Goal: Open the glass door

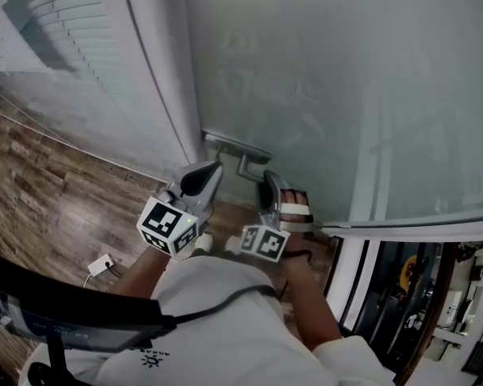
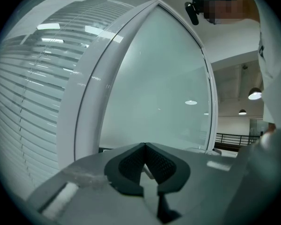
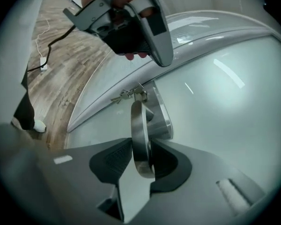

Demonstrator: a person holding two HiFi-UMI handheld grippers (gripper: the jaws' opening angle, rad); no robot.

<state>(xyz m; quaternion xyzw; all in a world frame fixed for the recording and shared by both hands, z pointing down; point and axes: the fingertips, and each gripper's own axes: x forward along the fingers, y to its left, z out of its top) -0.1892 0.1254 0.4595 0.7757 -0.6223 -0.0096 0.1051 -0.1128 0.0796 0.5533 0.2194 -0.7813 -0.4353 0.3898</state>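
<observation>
The frosted glass door fills the upper right of the head view. Its metal lever handle sticks out near the white frame. My right gripper is at the handle. In the right gripper view the flat lever runs between the dark pads, and both jaws sit against it: my right gripper is shut on the handle. My left gripper hovers just left of the handle, away from it. In its own view my left gripper has its tips together, with nothing between them.
A bunch of keys hangs at the lock above the lever. The white door frame and window blinds stand to the left. A white plug with its cable lies on the wood floor.
</observation>
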